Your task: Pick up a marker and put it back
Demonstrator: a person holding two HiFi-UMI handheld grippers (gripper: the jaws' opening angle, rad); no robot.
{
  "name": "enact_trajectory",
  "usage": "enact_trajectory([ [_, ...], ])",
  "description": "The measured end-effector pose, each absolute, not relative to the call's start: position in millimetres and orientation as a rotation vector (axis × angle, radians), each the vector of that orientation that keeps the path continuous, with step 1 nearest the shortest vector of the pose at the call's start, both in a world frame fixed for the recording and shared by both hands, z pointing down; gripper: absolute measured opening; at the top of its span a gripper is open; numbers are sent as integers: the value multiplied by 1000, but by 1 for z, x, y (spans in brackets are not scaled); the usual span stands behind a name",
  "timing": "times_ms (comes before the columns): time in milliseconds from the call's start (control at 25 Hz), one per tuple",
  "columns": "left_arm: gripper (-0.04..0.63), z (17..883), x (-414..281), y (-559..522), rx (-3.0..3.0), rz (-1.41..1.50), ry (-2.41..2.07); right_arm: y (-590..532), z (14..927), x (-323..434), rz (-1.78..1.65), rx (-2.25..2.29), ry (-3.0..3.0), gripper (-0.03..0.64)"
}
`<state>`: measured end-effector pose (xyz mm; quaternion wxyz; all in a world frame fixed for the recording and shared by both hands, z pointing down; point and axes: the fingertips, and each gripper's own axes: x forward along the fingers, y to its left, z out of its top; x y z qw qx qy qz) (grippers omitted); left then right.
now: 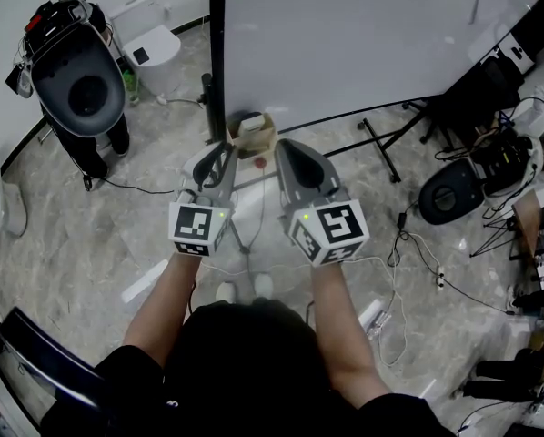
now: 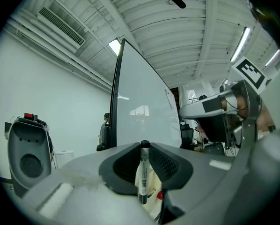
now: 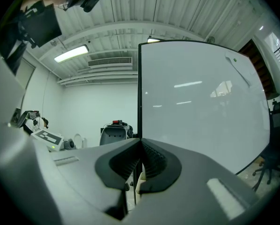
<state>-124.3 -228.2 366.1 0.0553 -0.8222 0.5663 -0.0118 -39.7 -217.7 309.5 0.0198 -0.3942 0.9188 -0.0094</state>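
**If the pen slips, it lands on the floor**

While the left claw (image 2: 143, 148) is clamped on the marker (image 2: 143, 177), the pen stands straight up between the two pads. Its dark cap pokes out on top. The small tan box (image 1: 252, 133) sits below it, close to the bottom edge of the whiteboard (image 1: 363, 35). So the marker is up in the air over the box, not yet back in it.

The right claw (image 3: 141, 144) is closed, with nothing in it. It hangs just beside the left one.

What could go wrong? The pen is thin and smooth, and only a short part of it is pinched. A shake of the hand could make it tip or slide out. The box is small too. If the claw opens while the pen is off to one side, the pen will likely miss, hit the floor (image 1: 90, 235) and roll away. The right claw is close enough to bump the pen as well.
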Motion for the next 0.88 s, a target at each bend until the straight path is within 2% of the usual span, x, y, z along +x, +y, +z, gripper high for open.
enact_trajectory([
  [880,72,372,-118,-248,-2522,-12,1700,-237,319,-35,-48,-1237,2847,9],
])
